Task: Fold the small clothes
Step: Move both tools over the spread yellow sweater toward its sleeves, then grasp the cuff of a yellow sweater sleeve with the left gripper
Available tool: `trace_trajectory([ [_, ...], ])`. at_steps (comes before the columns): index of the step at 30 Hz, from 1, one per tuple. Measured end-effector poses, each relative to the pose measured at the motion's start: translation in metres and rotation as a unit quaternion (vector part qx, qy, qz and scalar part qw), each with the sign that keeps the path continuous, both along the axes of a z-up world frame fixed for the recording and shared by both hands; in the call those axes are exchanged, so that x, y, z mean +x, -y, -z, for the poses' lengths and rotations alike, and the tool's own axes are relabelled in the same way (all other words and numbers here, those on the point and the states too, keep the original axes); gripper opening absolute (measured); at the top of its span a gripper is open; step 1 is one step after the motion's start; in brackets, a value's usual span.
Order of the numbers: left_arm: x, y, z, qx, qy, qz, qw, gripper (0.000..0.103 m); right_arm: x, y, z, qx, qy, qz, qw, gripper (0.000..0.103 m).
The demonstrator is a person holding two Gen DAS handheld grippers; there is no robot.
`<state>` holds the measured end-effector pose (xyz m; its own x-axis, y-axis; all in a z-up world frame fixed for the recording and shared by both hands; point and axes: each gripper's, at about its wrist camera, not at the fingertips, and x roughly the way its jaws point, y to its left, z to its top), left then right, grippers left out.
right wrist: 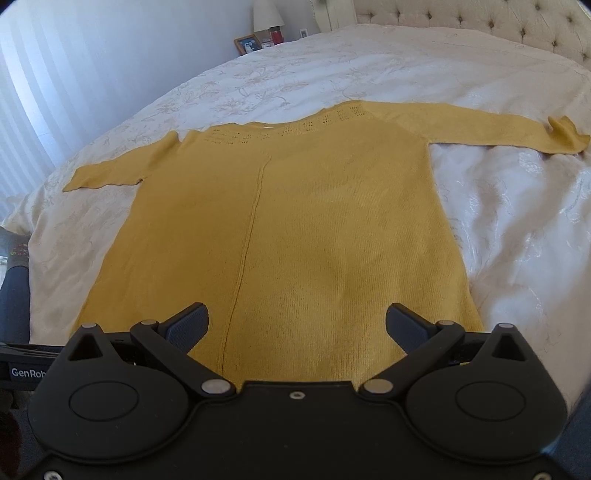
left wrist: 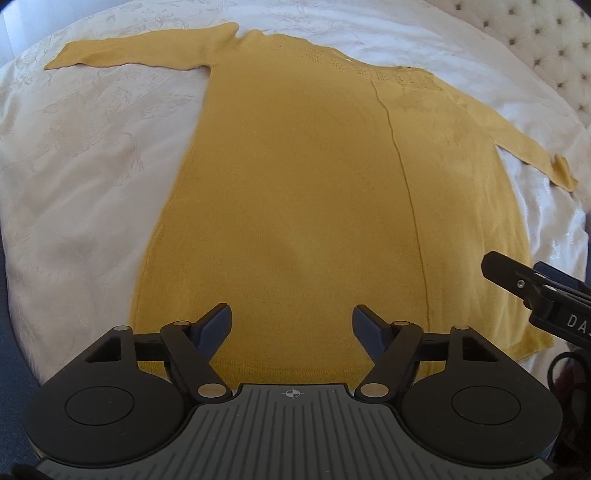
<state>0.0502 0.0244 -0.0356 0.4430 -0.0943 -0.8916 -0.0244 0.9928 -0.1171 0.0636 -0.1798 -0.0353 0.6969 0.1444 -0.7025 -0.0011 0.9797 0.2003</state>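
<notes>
Yellow knit sweater (left wrist: 295,184) lies flat on bed (left wrist: 74,166).
Left gripper (left wrist: 291,326) and right gripper (right wrist: 297,325) both gape empty above the hem; a shallow pinch could slip.

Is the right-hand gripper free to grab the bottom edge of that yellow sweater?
Probably yes. The right gripper hangs open just above the yellow sweater near its hem, and nothing lies on the knit between the jaws and that edge.

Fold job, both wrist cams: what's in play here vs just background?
In play:
- yellow knit sweater, spread flat, both sleeves out
- left gripper, open over the hem
- right gripper, open over the hem
- white bedspread under it

Background:
- tufted headboard
- lamp, photo frame, red jar
</notes>
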Motion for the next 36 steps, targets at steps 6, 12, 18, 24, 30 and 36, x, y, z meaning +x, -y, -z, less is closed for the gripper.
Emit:
trace_trajectory([
  [6, 0.031, -0.023, 0.002, 0.006, 0.005, -0.014, 0.9999, 0.055, 0.025, -0.009, -0.009, -0.022, 0.056, -0.032, 0.998, 0.102],
  [12, 0.062, -0.052, -0.003, 0.016, 0.036, -0.034, 0.9987, 0.055, 0.063, -0.007, -0.007, 0.011, 0.064, -0.054, 0.996, 0.102],
  [18, 0.1, -0.097, -0.009, 0.021, 0.092, -0.06, 0.9937, 0.055, 0.091, -0.011, 0.001, 0.002, 0.05, -0.068, 0.996, 0.102],
  [24, 0.15, -0.167, -0.008, -0.044, 0.111, -0.103, 0.9874, 0.058, 0.111, -0.019, -0.001, -0.027, 0.064, -0.067, 0.995, 0.102],
  [30, 0.201, -0.208, -0.016, 0.078, 0.134, -0.1, 0.9829, 0.058, 0.127, -0.028, -0.006, -0.044, 0.114, -0.058, 0.991, 0.102],
  [36, 0.242, -0.266, -0.016, 0.035, 0.142, -0.143, 0.9789, 0.058, 0.153, -0.037, -0.002, 0.008, 0.108, -0.066, 0.992, 0.1],
])
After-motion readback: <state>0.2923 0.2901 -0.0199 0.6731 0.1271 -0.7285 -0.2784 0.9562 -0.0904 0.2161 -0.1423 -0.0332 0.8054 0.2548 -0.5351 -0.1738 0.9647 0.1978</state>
